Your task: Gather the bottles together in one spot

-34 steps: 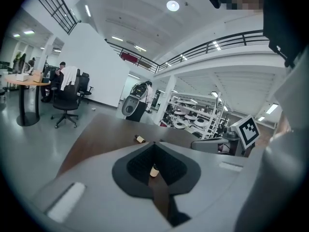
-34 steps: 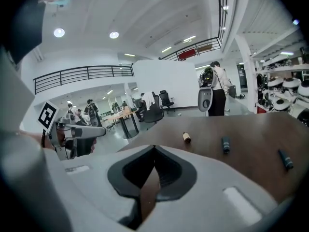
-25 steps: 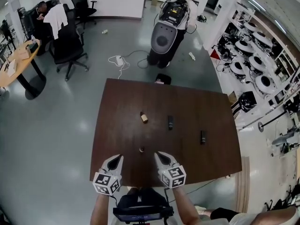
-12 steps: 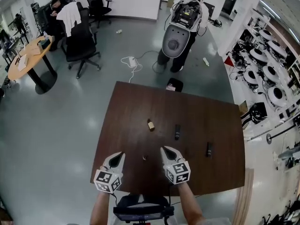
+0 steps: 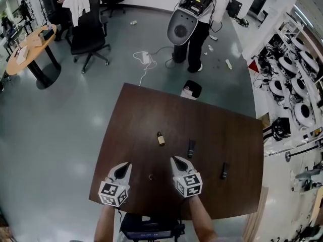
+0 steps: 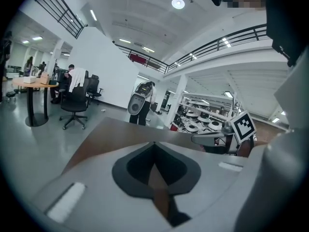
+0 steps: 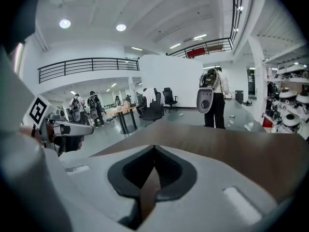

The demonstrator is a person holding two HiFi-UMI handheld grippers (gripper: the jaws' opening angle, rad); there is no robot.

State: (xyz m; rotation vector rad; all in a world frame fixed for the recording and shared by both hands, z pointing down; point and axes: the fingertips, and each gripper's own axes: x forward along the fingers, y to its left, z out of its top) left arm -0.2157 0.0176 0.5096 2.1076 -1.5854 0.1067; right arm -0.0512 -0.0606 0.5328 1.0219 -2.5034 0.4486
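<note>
On the dark brown table (image 5: 136, 115) a small amber bottle (image 5: 160, 138) lies near the middle. A dark bottle (image 5: 191, 148) lies to its right and another dark bottle (image 5: 223, 171) further right. A tiny dark object (image 5: 151, 176), too small to tell what, sits between my two grippers. My left gripper (image 5: 126, 165) (image 6: 154, 146) hovers over the near edge, shut and empty. My right gripper (image 5: 174, 159) (image 7: 154, 149) is also shut and empty, its tips a short way short of the nearer dark bottle. Neither gripper view shows a bottle.
A person carrying a grey pod-shaped pack (image 5: 194, 19) stands beyond the table's far edge, near a black bin (image 5: 191, 89). Office chairs (image 5: 88, 37) and a round wooden table (image 5: 30, 52) stand at the far left. Racks of white devices (image 5: 292, 79) line the right.
Both grippers have moved forward over the table's near edge; the tiny dark object, earlier ahead of the tips, now lies between them. The person with the pack has shifted.
</note>
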